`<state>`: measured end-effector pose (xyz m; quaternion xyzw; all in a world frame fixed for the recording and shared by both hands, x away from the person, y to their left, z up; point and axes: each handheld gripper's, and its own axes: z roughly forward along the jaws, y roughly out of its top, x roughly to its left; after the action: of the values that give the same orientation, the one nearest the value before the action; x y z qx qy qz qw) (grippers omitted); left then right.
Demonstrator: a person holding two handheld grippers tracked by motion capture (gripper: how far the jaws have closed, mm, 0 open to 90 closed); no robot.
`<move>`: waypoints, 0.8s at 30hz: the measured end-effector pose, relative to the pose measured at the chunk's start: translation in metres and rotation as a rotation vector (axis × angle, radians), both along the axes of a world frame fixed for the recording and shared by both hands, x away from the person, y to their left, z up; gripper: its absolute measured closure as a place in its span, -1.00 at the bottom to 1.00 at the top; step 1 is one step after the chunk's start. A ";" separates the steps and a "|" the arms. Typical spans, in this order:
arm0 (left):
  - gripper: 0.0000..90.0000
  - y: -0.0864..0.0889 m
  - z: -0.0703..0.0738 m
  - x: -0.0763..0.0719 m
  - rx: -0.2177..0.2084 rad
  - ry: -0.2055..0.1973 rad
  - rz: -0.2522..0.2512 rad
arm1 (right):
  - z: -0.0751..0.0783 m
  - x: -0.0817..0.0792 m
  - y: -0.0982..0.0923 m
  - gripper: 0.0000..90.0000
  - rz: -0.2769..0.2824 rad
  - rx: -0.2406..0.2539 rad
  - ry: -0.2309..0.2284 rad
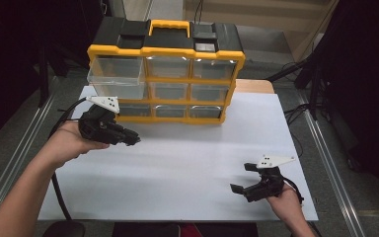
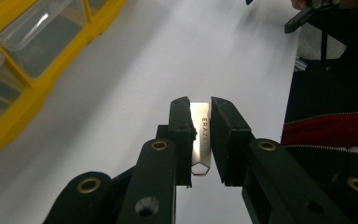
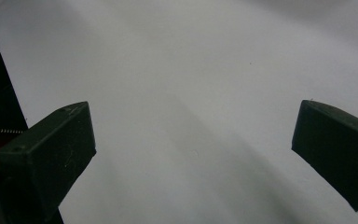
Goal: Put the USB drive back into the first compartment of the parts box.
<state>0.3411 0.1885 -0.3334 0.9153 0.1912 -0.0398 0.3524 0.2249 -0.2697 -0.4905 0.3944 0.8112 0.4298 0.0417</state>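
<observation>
Metal strip (image 2: 200, 140), thin & shiny, w/ "ERAZER" printed along it, sits pinched between the left gripper's (image 2: 200, 109) jaws, held above the white table (image 1: 187, 163); its pointed end w/ a small hole faces back toward the gripper body. Near edge, right side: right gripper (image 1: 244, 177) rests low over the table in the right hand (image 1: 288, 200), jaws spread wide, nothing between them; right gripper view has just bare white surface betw. the two black jaws (image 3: 193, 140). Mid-left: left hand (image 1: 66, 143) holds its gripper (image 1: 133, 139) pointing roughly toward table centre, cable trailing off the left edge. Far side: yellow-and-black drawer organizer (image 1: 165, 69) stands at the table's back, clear drawers in rows; top-left drawer (image 1: 114, 76) is pulled out partway, just behind the left gripper.
</observation>
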 end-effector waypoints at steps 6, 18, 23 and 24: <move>0.78 0.001 0.012 0.003 0.004 0.006 -0.002 | 0.000 0.000 0.002 -1.00 0.006 0.001 0.006; 0.78 0.000 0.043 0.010 0.013 -0.015 -0.003 | -0.001 0.000 0.003 -1.00 0.018 0.007 0.012; 0.78 -0.002 0.055 0.013 0.021 -0.020 -0.002 | -0.001 0.000 0.004 -1.00 0.020 0.004 0.009; 0.78 -0.001 0.058 0.014 0.019 -0.016 -0.002 | -0.001 0.000 0.004 -1.00 0.018 0.007 0.010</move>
<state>0.3554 0.1870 -0.2758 0.9191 0.1879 -0.0311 0.3450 0.2250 -0.2660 -0.4913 0.3895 0.8133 0.4310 0.0323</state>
